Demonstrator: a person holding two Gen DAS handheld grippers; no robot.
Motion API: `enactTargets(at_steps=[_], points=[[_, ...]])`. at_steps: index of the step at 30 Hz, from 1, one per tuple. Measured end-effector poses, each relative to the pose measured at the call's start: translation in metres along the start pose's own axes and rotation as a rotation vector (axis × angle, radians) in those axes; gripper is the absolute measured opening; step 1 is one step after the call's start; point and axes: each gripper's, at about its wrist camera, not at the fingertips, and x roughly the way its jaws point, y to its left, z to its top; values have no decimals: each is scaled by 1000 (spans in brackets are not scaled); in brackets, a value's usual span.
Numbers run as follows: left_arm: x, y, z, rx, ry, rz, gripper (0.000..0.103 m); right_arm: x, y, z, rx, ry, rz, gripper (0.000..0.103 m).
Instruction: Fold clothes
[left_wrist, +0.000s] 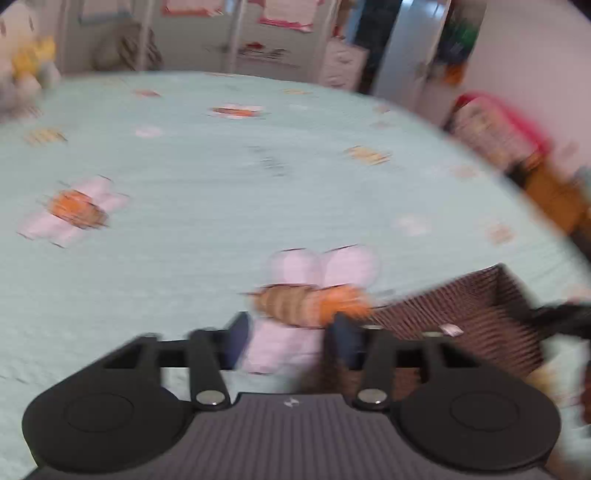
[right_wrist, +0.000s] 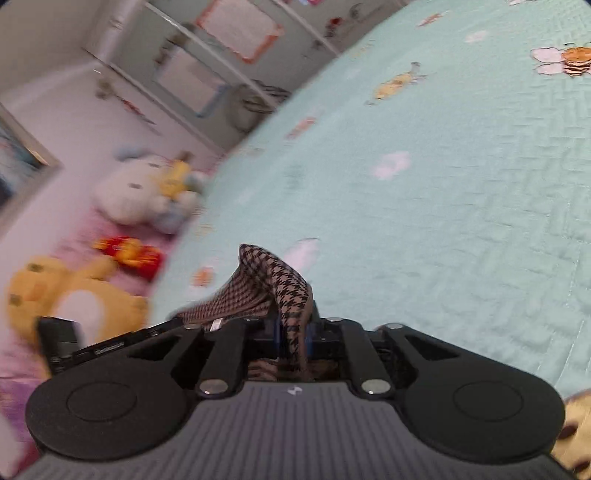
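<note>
Your right gripper (right_wrist: 294, 332) has the houndstooth garment (right_wrist: 273, 284) pinched tight — fingers together w/ the brown-and-black cloth bunched between the blue pads, a peak of fabric standing up above them and the rest trailing off to the left. A small white label (right_wrist: 215, 324) shows on that trailing part, just by the gripper's left linkage.

Your left gripper (left_wrist: 291, 341) has its fingers apart, nothing between them; through the gap you see a bee print (left_wrist: 314, 299) on the mint-green quilted bedspread (left_wrist: 229, 206). Left view is motion-blurred, so fine detail is lost. The same garment shows here at lower right, spread over the bedspread just beside your right-hand finger (left_wrist: 345, 339) — touching or only near it, can't tell thru the blur.

Bedspread fills most of both views, dotted w/ bees and small flowers. Past its edge in the right view: a white plush toy (right_wrist: 136, 195), a yellow plush bear (right_wrist: 66, 295), and white cabinet doors (right_wrist: 192, 74) at the back.
</note>
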Motion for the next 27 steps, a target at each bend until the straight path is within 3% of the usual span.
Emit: enactTargets(at_steps=[2,3,4,6,10,13,16,17,18,19,20,21,22,25,27], points=[[-5,1,-7,2,-54,51,60,-2,-5,-1,21,-16,0,41],[-15,4,-11,-33,-93,61,65,-5,-5,-3,2,-37,-3,53],[-24,7,-16,-64,-126,65,70,-11,-7,-5,-3,-60,-8,58],[-40,11,-25,-101,-159,37,74,-24,-11,-8,-7,-106,-18,61],[-35,7,-34,-133,-114,-90,78,-46,-19,-18,56,-128,30,62],[-12,-1,-26,-109,-81,-72,78,-45,-12,-22,33,-115,75,63],[20,-13,-16,-45,1,-49,78,-30,-4,-19,-2,-84,55,65],[31,-16,-15,-22,35,-35,75,-25,-1,-19,-14,-73,47,65],[41,-17,-15,-4,69,-18,62,-20,1,-18,-26,-63,39,65],[48,-19,-17,15,103,-5,30,-15,4,-17,-38,-52,31,61],[51,-21,-18,34,118,11,16,-10,7,-16,-50,-41,23,52],[43,-26,-18,57,91,37,13,-4,9,-15,-62,-30,15,18],[34,-30,-19,79,58,62,12,1,12,-15,-74,-20,6,12],[-7,-48,-13,154,-73,146,11,13,19,-15,-110,-2,-17,12],[-15,-62,-14,255,-120,241,12,15,21,-19,-135,-17,-31,13]])
